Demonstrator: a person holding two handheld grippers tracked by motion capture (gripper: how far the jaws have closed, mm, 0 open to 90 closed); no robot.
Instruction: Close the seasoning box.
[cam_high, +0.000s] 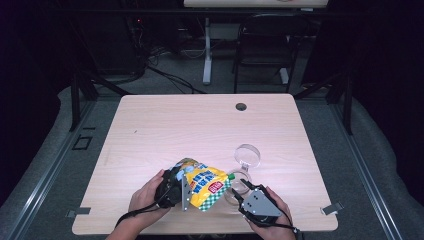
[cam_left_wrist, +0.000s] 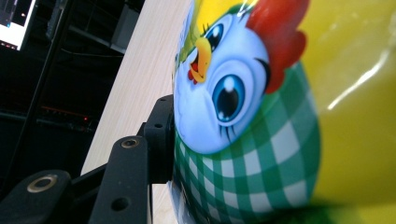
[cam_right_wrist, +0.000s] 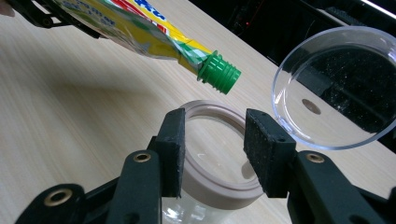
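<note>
The yellow-and-green foil spout pouch (cam_high: 204, 186), at lower centre of the high view, is being gripped by the left gripper (cam_high: 181, 189); its green ribbed spout (cam_right_wrist: 218, 73) is being pointed down-right, just above the clear glass jar's pinkish rim (cam_right_wrist: 219, 189); the right gripper (cam_right_wrist: 212, 147) is being held open astride that rim, not pressing; the clear round lid (cam_right_wrist: 334, 86) is lying beside it, upper right.

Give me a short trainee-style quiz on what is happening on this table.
1. True or false: the green spout of the yellow pouch hangs above the open jar.
2. Which tongs hold the pouch?
A. left tongs
B. right tongs
C. both
3. Fill in: the clear lid lies on the ____, beyond the jar.

Key:
1. True; the pouch is tilted, spout down toward the jar's mouth.
2. A; the right tongs stand at the jar's rim, with a gap on each side, not pressing.
3. table.
</note>
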